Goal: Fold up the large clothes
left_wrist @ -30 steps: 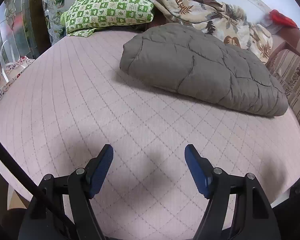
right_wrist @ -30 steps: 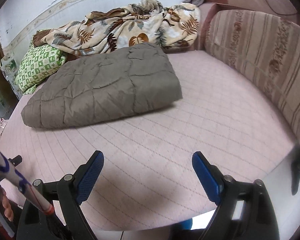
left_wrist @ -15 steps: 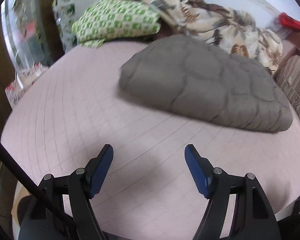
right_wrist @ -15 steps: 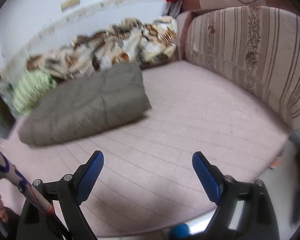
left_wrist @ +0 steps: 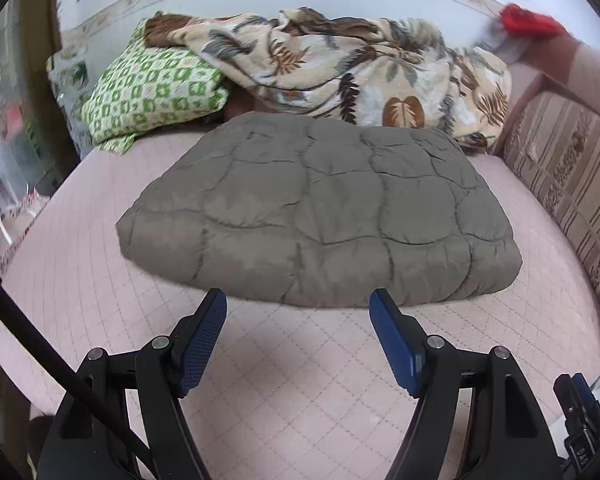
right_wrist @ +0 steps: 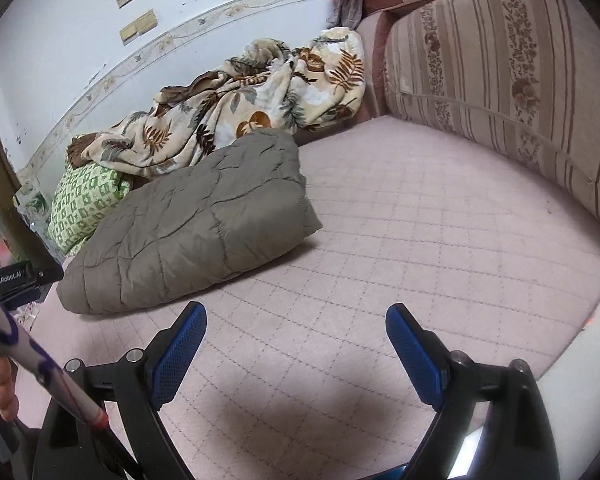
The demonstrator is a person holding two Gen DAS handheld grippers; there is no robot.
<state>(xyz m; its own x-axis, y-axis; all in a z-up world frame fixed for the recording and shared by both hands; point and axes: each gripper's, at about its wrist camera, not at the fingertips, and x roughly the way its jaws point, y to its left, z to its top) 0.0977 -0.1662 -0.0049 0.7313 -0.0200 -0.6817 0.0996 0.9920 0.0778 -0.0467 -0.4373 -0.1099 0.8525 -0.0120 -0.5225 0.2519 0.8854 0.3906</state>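
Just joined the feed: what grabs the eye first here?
The puffy grey quilt, folded into a thick block mid-bed on the pink mattress. Behind it by the wall are a leaf-print blanket and a green checked pillow. Both grippers are open and empty.

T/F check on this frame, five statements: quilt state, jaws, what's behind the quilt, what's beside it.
1. The grey quilt lies folded into a thick bundle on the pink mattress. True.
2. The left gripper is clamped on the quilt's edge. False: its jaws stand open and hold nothing.
3. The right gripper has open, empty jaws over bare mattress. True.
4. The leaf-print blanket is neatly folded. False: it lies crumpled against the wall behind the quilt.
5. A green checked pillow sits on top of the quilt. False: it lies behind the quilt, partly under the blanket.
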